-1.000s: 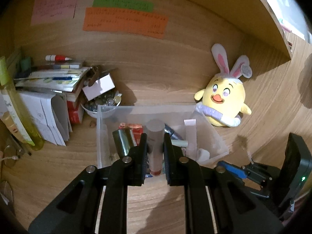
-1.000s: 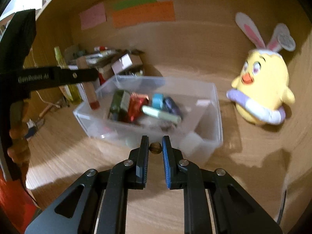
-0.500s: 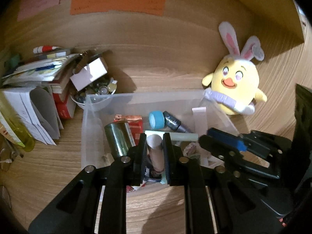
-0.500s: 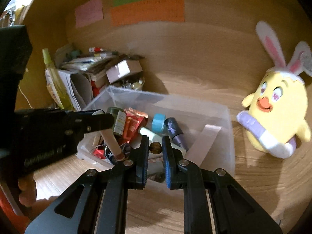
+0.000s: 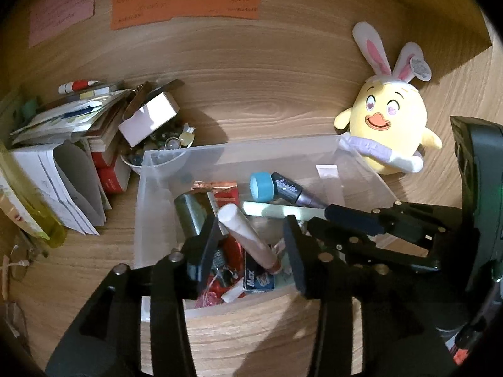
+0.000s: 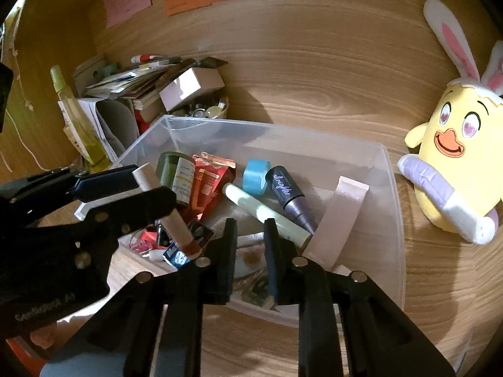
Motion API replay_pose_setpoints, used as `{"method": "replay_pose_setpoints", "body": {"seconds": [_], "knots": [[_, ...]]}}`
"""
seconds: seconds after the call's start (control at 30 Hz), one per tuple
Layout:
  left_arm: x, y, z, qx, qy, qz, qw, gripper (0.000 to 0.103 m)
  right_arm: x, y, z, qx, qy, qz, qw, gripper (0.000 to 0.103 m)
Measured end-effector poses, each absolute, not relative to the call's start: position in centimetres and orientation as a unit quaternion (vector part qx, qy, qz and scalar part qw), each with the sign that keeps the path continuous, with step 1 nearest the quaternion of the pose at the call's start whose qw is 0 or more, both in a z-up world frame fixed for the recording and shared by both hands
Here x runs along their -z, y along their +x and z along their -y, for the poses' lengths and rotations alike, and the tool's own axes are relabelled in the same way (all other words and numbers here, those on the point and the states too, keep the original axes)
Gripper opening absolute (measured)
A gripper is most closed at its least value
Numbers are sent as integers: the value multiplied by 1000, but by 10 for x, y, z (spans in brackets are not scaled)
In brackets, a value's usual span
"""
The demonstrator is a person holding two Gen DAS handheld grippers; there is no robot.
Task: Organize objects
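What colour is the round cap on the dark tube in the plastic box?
Light blue cap, clearest in the right wrist view.

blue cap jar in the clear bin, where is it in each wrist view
Left wrist: blue cap jar sits just above centre, at the bin's back.
Right wrist: it lies at centre, left of the dark tube.
Shared landmark: yellow chick plush, right of the bin in both.
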State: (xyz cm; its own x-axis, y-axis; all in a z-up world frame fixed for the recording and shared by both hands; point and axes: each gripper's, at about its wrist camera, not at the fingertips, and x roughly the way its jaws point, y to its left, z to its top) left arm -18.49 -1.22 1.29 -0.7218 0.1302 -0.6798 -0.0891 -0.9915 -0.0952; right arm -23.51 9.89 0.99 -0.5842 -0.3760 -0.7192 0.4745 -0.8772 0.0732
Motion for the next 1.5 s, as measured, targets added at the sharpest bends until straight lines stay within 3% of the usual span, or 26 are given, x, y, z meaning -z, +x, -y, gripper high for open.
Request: {"method": "replay_pose_setpoints", "body": {"seconds": [0.43, 0.57, 0.7, 0.8, 0.97, 1.5], "knots": [[-23, -160, 21, -937, -345, 40, 45, 64, -26, -213, -119, 903, 363, -60, 221, 52], [-22, -152, 23, -938, -341, 43, 39, 73, -33, -201, -126, 912, 345, -63, 213, 74], [-20, -144, 24, -940, -337, 39, 34, 81, -39, -191, -130, 921, 326, -70, 202, 82], [-19, -137, 24, -942, -332, 41, 30, 90, -39, -186, -134, 922, 324, -68, 200, 83], [-17, -128, 19, -945, -325, 33, 28, 96, -34, -179, -142, 921, 332, -53, 199, 83], [2, -121, 16, -937, -343, 59, 24, 96, -33, -167, -162, 925, 330, -45, 184, 84]]}}
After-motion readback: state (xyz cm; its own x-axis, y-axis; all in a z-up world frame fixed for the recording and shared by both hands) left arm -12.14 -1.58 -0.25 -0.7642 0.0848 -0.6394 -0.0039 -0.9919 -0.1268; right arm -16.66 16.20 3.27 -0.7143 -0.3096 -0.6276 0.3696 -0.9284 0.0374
